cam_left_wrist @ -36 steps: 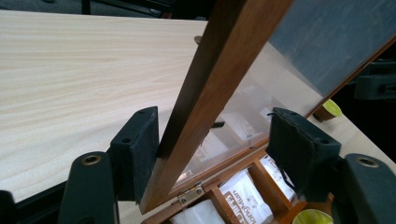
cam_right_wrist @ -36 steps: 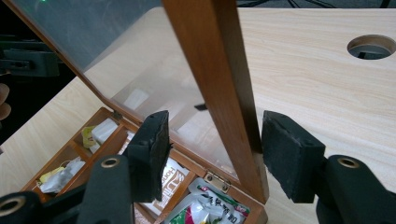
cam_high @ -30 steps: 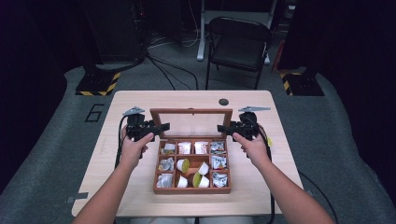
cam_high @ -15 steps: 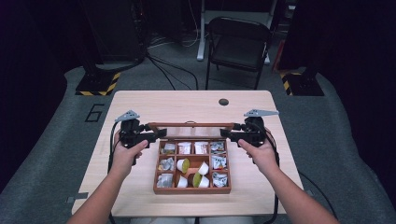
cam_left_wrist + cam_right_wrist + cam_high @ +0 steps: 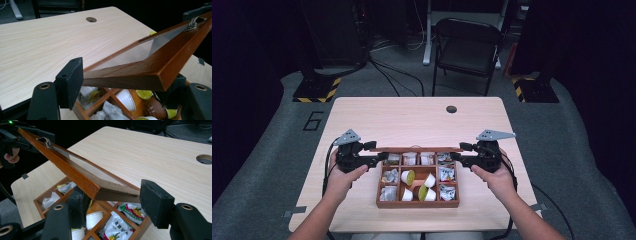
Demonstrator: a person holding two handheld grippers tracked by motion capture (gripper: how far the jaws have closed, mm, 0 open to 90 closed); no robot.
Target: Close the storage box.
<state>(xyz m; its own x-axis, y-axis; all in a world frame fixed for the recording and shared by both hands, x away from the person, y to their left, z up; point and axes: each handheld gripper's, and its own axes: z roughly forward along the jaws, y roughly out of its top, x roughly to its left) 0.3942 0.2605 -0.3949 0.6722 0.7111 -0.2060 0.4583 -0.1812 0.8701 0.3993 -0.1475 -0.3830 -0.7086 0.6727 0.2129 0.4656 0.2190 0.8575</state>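
Wood frames the lid [image 5: 414,149], a flat reddish-brown rectangle with a clear pane set in it and a small metal clasp [image 5: 192,23] on its front rail. It hangs tilted between the two grippers, over the far compartments of the box [image 5: 417,204], its back edge down at the box's rear wall, where I judge it is hinged. A corner in each gripper keeps the lid level from side to side, so it can swing without twisting. The left gripper [image 5: 379,157] has the near left corner between its black jaws. One rubbery pad lies against the end of the side rail and the other jaw sits behind the front rail. These jaws have just been opening, yet the corner lies between them and the pads look to be pinching it. The right gripper [image 5: 457,157] mirrors this on the other corner, pinching it with one pad flat on the rail's end grain. Below both sets of jaws the box sits low and square, of the same varnished wood, split by thin slats into compartments. These hold small white cups [image 5: 408,176] with yellow-green foil tops and crinkly printed packets [image 5: 446,173]. Under the box and stretching away beyond the grippers is the table [image 5: 412,117], pale smooth wood grain with rounded corners and a round cable hole [image 5: 451,109] near its far edge. Farther off a dark folding chair [image 5: 467,45] stands on grey carpet.
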